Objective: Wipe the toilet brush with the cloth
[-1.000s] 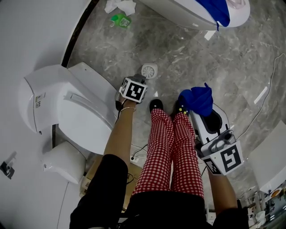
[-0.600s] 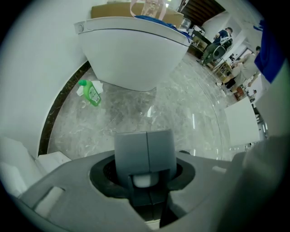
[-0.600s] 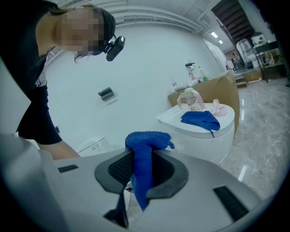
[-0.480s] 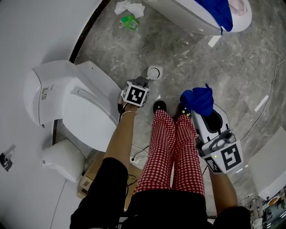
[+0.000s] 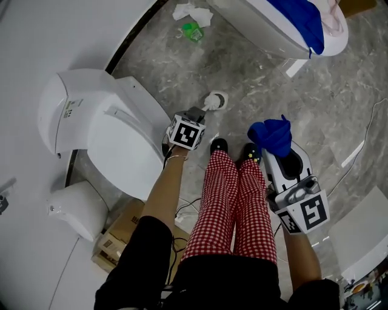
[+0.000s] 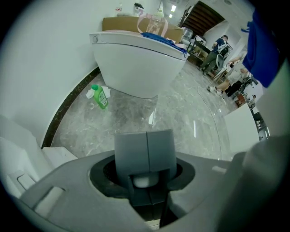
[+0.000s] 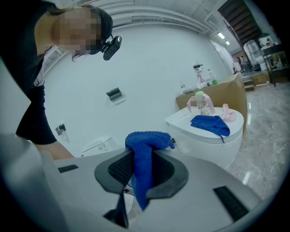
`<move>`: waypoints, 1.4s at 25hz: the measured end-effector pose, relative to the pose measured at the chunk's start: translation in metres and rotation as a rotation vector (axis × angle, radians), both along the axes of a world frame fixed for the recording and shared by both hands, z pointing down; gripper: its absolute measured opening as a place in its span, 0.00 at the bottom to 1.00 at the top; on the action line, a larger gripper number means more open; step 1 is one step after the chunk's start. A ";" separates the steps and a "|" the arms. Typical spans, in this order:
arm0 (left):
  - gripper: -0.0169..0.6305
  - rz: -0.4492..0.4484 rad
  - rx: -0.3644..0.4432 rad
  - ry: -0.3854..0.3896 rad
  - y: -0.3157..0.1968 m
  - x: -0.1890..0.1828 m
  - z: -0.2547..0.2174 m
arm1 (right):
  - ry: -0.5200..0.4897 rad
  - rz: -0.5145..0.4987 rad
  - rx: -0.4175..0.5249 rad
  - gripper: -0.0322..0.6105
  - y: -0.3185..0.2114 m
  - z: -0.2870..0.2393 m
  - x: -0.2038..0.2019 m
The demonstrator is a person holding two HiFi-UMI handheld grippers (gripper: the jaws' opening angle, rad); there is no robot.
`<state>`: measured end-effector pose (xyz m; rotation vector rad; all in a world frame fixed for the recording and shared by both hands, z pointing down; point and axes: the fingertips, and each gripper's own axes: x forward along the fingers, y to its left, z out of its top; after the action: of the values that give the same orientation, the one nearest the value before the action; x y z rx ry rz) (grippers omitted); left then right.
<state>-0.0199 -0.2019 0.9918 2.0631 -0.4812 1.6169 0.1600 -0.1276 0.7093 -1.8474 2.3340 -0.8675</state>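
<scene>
My left gripper [image 5: 195, 116] points almost straight down beside the toilet, close to the person's feet. In the left gripper view, its grey fingers [image 6: 145, 152] stand together, shut on the white toilet brush [image 6: 142, 181]. In the head view a white end of the brush [image 5: 208, 104] shows just past the gripper. My right gripper [image 5: 276, 151] is held low at the right, shut on a bunched blue cloth [image 5: 271, 136]. In the right gripper view the cloth [image 7: 144, 149] hangs down between the jaws of that gripper [image 7: 142, 170].
A white toilet [image 5: 115, 145] stands at left, with a white bin [image 5: 76, 209] and cardboard box [image 5: 118, 233] near it. A second toilet [image 5: 254, 18] at top carries another blue cloth [image 5: 300, 18]. A green bottle [image 5: 193, 31], round floor drain [image 5: 218, 97] and cable [image 5: 357, 151] lie on the marble.
Both grippers have risen a little. The white end of the brush now shows past the left gripper, over the drain. The right gripper still holds the cloth.
</scene>
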 end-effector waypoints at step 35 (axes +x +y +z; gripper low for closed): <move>0.29 -0.172 0.133 0.278 -0.004 -0.040 -0.127 | 0.051 -0.113 0.097 0.17 -0.023 -0.061 -0.072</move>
<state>-0.0600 -0.2059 0.8647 2.2319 -0.6605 1.2057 0.0882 -0.1506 0.6483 -1.7355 2.4840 -0.7110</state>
